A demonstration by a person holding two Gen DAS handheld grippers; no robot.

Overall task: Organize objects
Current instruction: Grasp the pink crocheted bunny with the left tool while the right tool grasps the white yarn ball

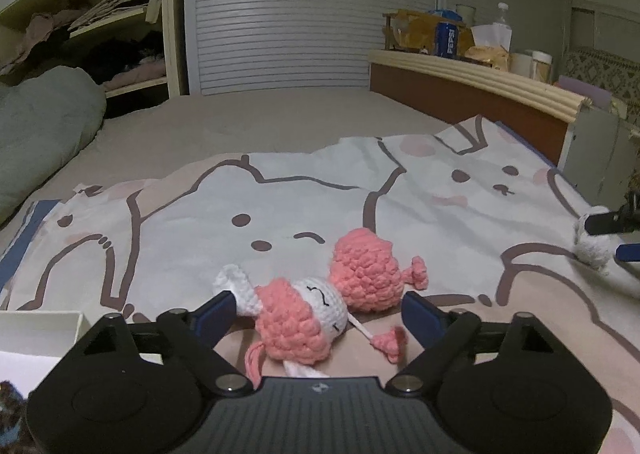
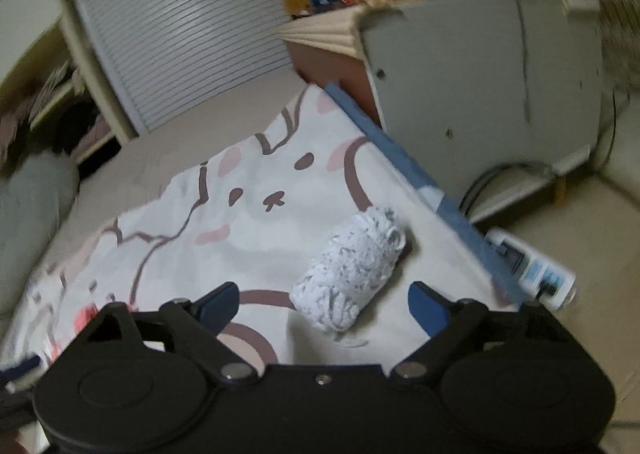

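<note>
A pink and white crochet doll (image 1: pixel 304 318) lies on the cartoon-print blanket (image 1: pixel 440 189), its round pink body (image 1: pixel 364 274) just beyond the face. My left gripper (image 1: pixel 320 308) is low over it with a blue finger on each side; the jaws stand apart and do not squeeze it. A white and grey yarn roll (image 2: pixel 352 270) lies on the blanket (image 2: pixel 240 221) near the bed's right edge. My right gripper (image 2: pixel 324 300) straddles the roll's near end, open, with gaps on both sides. The roll (image 1: pixel 592 246) also shows at the right edge of the left wrist view.
A white box (image 1: pixel 36 330) sits at the lower left. A grey pillow (image 1: pixel 40 133) lies at the far left. The headboard shelf (image 1: pixel 472 73) carries a Pepsi can (image 1: pixel 446 38) and clutter. A grey cabinet (image 2: pixel 480 93) and a power strip (image 2: pixel 532 270) are beside the bed.
</note>
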